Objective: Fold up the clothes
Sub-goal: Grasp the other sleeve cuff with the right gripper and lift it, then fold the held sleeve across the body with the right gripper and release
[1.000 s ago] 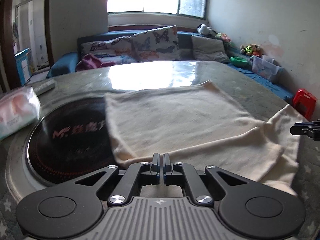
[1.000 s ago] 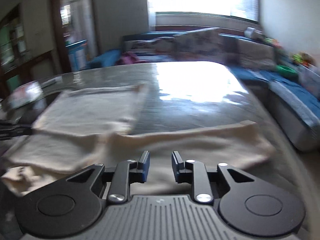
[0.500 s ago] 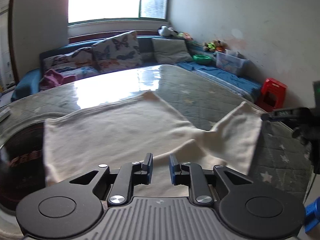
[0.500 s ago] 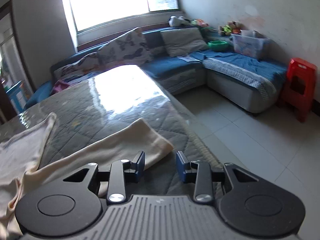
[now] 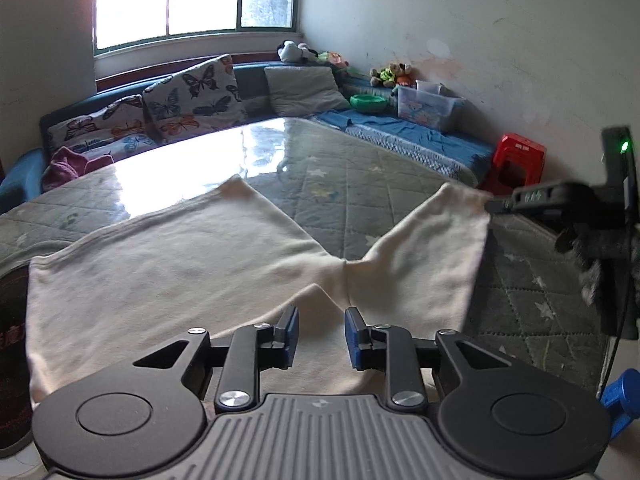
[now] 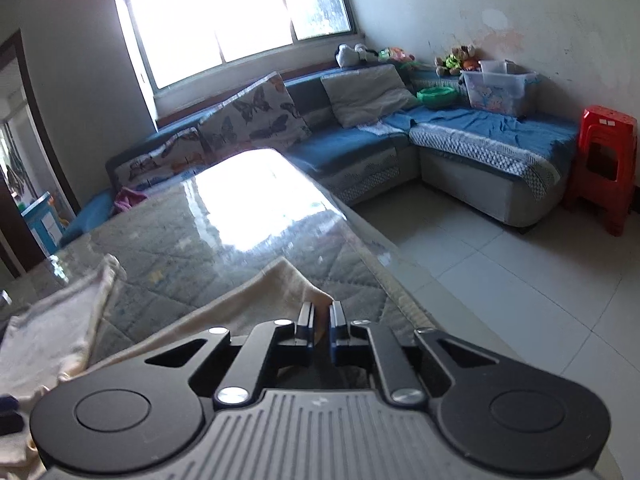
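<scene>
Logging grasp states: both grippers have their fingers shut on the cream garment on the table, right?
Only partly. The right gripper is shut on the cream garment's corner, but the left gripper is open above it, as the left wrist view shows.

Room: daylit living space, whitewashed walls, pale tiled floor (image 6: 520, 264).

A bright window (image 6: 240, 12) is set in the far wall; glare is thrown onto the glossy quilted counter (image 6: 248, 200). A blue corner sofa (image 6: 460, 136) with butterfly cushions (image 6: 264, 116), a clear storage bin (image 6: 496, 88) and soft toys (image 6: 456, 58) is seen; a red plastic stool (image 6: 604, 160) stands against the marked right wall (image 5: 500, 52).
</scene>
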Demonstrator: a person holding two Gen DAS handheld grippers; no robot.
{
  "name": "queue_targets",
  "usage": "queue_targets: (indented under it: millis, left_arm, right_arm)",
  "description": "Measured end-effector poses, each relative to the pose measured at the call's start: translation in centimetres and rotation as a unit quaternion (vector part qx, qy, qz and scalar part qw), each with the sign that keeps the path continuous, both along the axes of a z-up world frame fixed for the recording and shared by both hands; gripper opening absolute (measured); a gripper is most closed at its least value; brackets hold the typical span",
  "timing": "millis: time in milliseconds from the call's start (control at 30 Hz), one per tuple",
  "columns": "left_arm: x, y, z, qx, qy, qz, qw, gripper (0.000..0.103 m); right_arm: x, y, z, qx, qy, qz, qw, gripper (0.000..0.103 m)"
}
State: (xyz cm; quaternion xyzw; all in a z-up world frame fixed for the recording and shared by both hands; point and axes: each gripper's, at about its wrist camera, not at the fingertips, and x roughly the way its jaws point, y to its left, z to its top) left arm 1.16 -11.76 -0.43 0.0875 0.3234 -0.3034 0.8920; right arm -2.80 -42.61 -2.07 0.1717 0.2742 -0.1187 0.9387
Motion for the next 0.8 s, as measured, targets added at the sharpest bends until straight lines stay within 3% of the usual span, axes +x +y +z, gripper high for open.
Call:
queue_targets:
  millis: [267, 433, 600, 800]
  left_arm:
    - [0.6, -0.4, -1.0, 0.005, 0.01, 0.0, 0.9999, 0.029]
    - [0.4, -0.1, -0.9, 0.001, 0.007, 0.005, 1.0, 0.036]
    - [-0.8, 2.6, 0.4, -0.023, -0.003, 0.026, 0.9994, 0.039]
    - [-2.1, 8.6, 1.9, -0.047, -0.017, 0.092, 0.9944, 0.039]
  right_arm:
    - [-1.6, 0.9, 3.5, 0.008, -0.055, 0.025, 0.998, 0.004]
    - [-2.1, 3.1, 6.6, 0.002, -0.09, 0.067, 0.994, 0.004]
    - [-2.1, 6.8, 9.1, -0.004, -0.11, 0.127, 0.986, 0.004]
    - [-0.9, 13.4, 10.7, -0.007, -0.114, 0.218, 0.969, 0.004]
